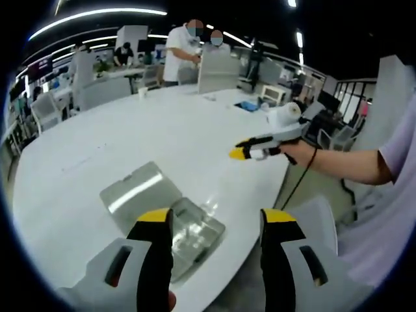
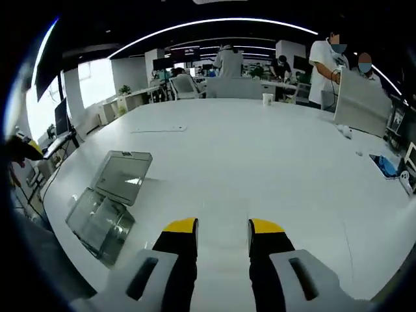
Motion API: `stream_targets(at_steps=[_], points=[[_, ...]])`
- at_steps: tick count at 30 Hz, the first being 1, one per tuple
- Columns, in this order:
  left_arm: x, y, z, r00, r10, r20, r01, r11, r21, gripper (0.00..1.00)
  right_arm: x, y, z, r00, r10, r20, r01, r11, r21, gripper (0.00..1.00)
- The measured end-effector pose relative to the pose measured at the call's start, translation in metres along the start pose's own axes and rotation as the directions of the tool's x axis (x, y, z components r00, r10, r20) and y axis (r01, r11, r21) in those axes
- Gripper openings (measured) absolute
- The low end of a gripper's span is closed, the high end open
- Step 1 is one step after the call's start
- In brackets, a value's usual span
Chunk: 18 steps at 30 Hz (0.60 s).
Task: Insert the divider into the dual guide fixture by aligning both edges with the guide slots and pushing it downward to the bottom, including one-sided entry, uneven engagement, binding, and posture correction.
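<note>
Currently left gripper view: left gripper (image 1: 216, 224) jaws wide apart, empty, above clear fixture (image 1: 188, 235) at surface (image 1: 130, 140) edge, divider (image 1: 139, 188) flat beside it. Right gripper view: right gripper (image 2: 222, 229) jaws slightly apart, empty; fixture well left.

This is an open-plan office. A big white worktop (image 2: 260, 156) runs through the room, grey office chairs (image 1: 97, 91) stand around it, long strip lights (image 2: 208, 26) cross the dark ceiling, and people (image 1: 182, 52) stand at further desks with monitors (image 2: 188, 55) behind them. Windows (image 2: 94, 81) light one side.
</note>
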<state>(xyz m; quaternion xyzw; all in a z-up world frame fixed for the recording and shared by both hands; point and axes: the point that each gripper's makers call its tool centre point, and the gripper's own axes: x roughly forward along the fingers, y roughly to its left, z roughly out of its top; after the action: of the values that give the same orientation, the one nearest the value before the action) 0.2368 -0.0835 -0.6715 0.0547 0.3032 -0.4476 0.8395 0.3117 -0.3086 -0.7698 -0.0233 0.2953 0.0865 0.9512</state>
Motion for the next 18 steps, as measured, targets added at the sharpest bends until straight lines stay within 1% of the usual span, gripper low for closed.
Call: stream_targets(at_steps=[1, 5, 6, 7, 8, 11, 16, 18], points=[[0.001, 0.001, 0.001, 1.000, -0.002, 0.003, 0.002, 1.000, -0.006, 0.52, 0.000, 0.002, 0.004, 1.000, 0.010, 0.020, -0.010, 1.000, -0.006, 0.26], [0.002, 0.005, 0.003, 1.000, -0.012, 0.009, 0.013, 1.000, -0.022, 0.52, -0.017, 0.020, 0.014, 0.997, 0.038, 0.068, -0.035, 0.998, -0.050, 0.26], [0.002, 0.006, 0.004, 1.000, -0.014, 0.009, 0.014, 1.000, -0.026, 0.52, -0.011, 0.018, 0.017, 0.996, 0.048, 0.077, -0.043, 0.997, -0.060, 0.26], [0.002, 0.008, 0.005, 1.000, -0.013, 0.010, 0.013, 0.999, -0.030, 0.52, -0.012, 0.021, 0.021, 0.994, 0.056, 0.098, -0.050, 0.996, -0.068, 0.26], [0.002, 0.010, 0.006, 1.000, -0.012, 0.012, 0.013, 0.999, -0.034, 0.52, -0.017, 0.024, 0.021, 0.993, 0.059, 0.101, -0.052, 0.996, -0.073, 0.26], [0.000, 0.016, 0.011, 1.000, -0.014, 0.023, 0.015, 0.999, -0.047, 0.51, -0.027, 0.034, 0.031, 0.987, 0.082, 0.141, -0.069, 0.993, -0.098, 0.26], [-0.001, 0.022, 0.019, 0.999, -0.022, 0.041, 0.024, 0.998, -0.065, 0.50, -0.045, 0.056, 0.051, 0.967, 0.139, 0.215, -0.107, 0.982, -0.153, 0.26], [0.000, 0.024, 0.022, 0.999, -0.025, 0.043, 0.028, 0.997, -0.066, 0.50, -0.052, 0.069, 0.058, 0.955, 0.174, 0.238, -0.131, 0.974, -0.187, 0.26]])
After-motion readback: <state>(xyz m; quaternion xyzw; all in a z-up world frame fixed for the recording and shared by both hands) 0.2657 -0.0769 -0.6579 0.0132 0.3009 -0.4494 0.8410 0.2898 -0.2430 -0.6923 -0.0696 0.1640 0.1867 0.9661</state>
